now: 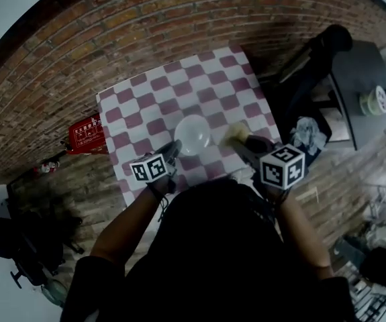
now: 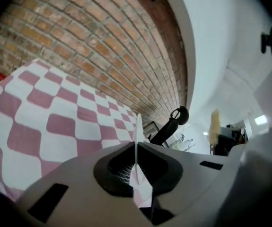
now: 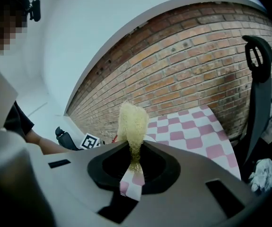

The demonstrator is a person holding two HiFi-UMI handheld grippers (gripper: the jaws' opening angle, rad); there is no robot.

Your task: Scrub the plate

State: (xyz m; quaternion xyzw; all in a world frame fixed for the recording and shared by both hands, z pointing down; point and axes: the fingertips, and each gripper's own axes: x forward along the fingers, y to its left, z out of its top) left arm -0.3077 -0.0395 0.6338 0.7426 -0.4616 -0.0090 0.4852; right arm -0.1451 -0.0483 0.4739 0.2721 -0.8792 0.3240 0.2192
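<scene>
The left gripper (image 1: 174, 147) has its jaws clamped on the rim of the white plate (image 1: 193, 134), holding it over the pink-and-white checked tablecloth (image 1: 139, 109) (its own view shows the plate edge-on, a thin sliver). The right gripper (image 1: 244, 143) is pinched shut on a yellow fibrous scrubber (image 3: 132, 122), which sits just beside the plate; whether they touch is unclear.

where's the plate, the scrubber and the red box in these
plate (image 1: 193, 133), head view, middle of its white face
scrubber (image 3: 132, 121), right gripper view, middle of the yellow fibrous pad
red box (image 1: 86, 135), head view, middle of its red top
</scene>
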